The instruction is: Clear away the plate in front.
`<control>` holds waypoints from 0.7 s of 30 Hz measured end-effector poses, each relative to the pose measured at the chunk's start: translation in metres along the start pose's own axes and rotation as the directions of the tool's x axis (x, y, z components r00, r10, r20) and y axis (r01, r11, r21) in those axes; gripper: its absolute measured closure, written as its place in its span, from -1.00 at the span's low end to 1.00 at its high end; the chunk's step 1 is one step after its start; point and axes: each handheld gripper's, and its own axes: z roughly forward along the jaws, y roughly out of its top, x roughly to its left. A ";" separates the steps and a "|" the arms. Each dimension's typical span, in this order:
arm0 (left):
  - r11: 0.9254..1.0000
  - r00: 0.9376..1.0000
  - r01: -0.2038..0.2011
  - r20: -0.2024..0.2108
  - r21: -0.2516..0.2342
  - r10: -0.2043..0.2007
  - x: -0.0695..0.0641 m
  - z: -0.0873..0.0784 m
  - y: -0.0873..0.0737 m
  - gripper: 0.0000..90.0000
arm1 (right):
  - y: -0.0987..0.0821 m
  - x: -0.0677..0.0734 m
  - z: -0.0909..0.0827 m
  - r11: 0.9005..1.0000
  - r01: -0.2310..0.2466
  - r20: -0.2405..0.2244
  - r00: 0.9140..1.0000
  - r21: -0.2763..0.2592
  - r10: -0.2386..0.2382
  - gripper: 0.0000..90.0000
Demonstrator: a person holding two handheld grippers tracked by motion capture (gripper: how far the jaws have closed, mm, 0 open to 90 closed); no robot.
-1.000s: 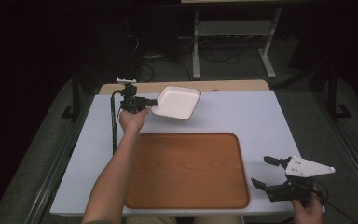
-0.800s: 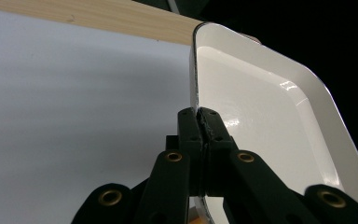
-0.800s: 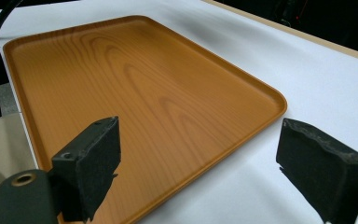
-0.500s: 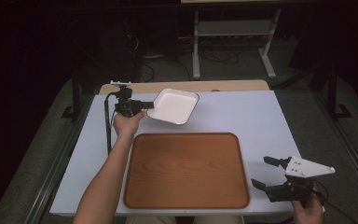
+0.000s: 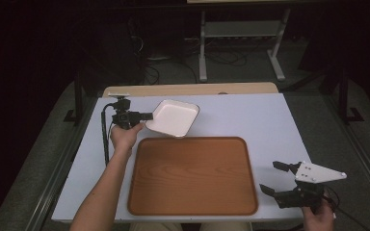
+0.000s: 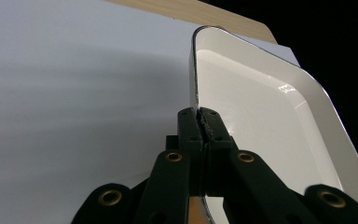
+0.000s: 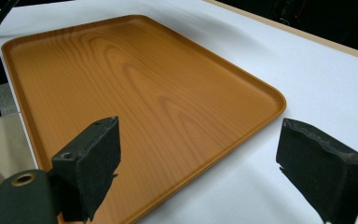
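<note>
Pinching the white dish [image 5: 175, 118] by its nine o'clock rim, the left gripper [image 5: 147, 116] holds it beyond the wooden tray's [image 5: 192, 175] eleven o'clock corner; the right gripper [image 5: 274, 177] gapes empty at four o'clock.

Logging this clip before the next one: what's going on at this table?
A person works with a claw in each hand. The left claw is clamped on the rim of a white dish, held just beyond the wooden tray. The right claw is open beside the tray's right edge, gripping nothing. The tray is bare.
</note>
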 end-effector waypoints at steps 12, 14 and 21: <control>1.000 1.000 -0.026 0.007 0.004 0.025 -0.002 -0.014 -0.014 0.97 | 0.000 0.000 0.000 1.000 -0.002 0.002 1.000 0.001 0.002 -0.72; 1.000 1.000 -0.030 0.005 0.004 0.030 -0.003 -0.016 -0.016 0.97 | 0.000 0.000 0.000 1.000 -0.001 0.003 1.000 0.000 0.001 -0.72; 0.999 0.999 -0.051 0.005 0.018 0.051 -0.005 -0.022 -0.026 0.97 | 0.000 0.000 -0.001 1.000 -0.001 0.004 1.000 0.000 0.001 -0.72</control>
